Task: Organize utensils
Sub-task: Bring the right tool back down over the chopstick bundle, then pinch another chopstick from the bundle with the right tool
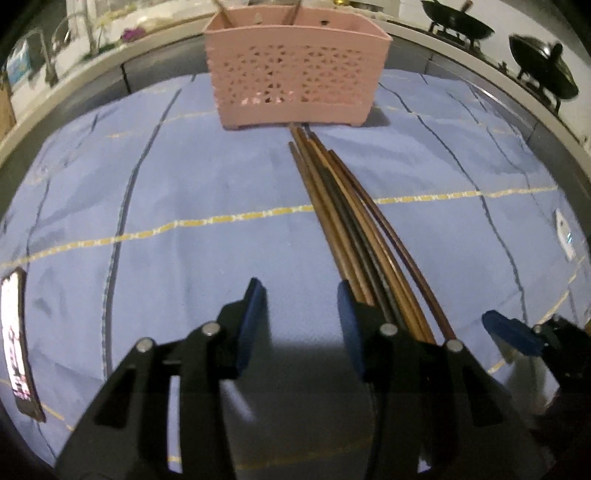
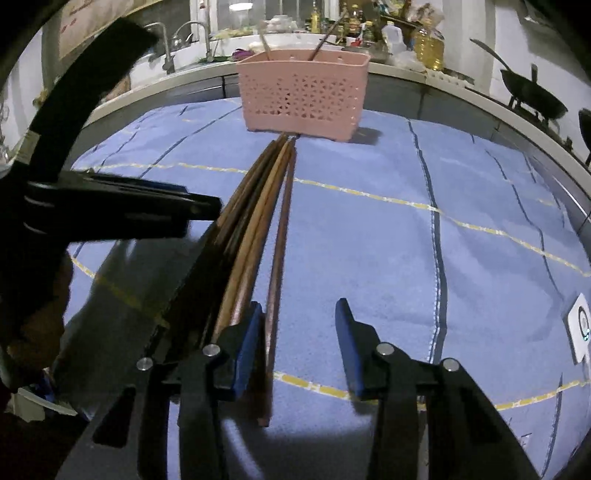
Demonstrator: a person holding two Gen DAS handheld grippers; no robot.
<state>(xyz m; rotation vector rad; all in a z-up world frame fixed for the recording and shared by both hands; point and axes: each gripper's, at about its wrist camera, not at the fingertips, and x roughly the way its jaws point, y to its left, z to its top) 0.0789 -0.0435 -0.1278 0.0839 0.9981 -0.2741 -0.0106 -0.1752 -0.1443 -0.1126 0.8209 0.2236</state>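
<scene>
Chopsticks [image 1: 343, 218] lie bundled on a blue checked cloth [image 1: 184, 184] before a pink perforated holder [image 1: 295, 70], two grippers poised over their near ends.

The left gripper [image 1: 303, 310] stands part open with only cloth between its blue pads, the bundle running just outside its right finger. The right gripper [image 2: 299, 332] is also part open; one brown chopstick [image 2: 277, 288] lies between its fingers, close beside the left pad, though contact cannot be told, and the rest of the bundle passes left of that finger. The holder stands at the far edge of the surface, a few sticks upright inside. A phone [image 1: 16, 343] lies at near left, a white card [image 2: 580, 328] at right. Woks [image 1: 458, 24], taps [image 2: 177, 40] and bottles [image 2: 428, 44] crowd the counter beyond.
</scene>
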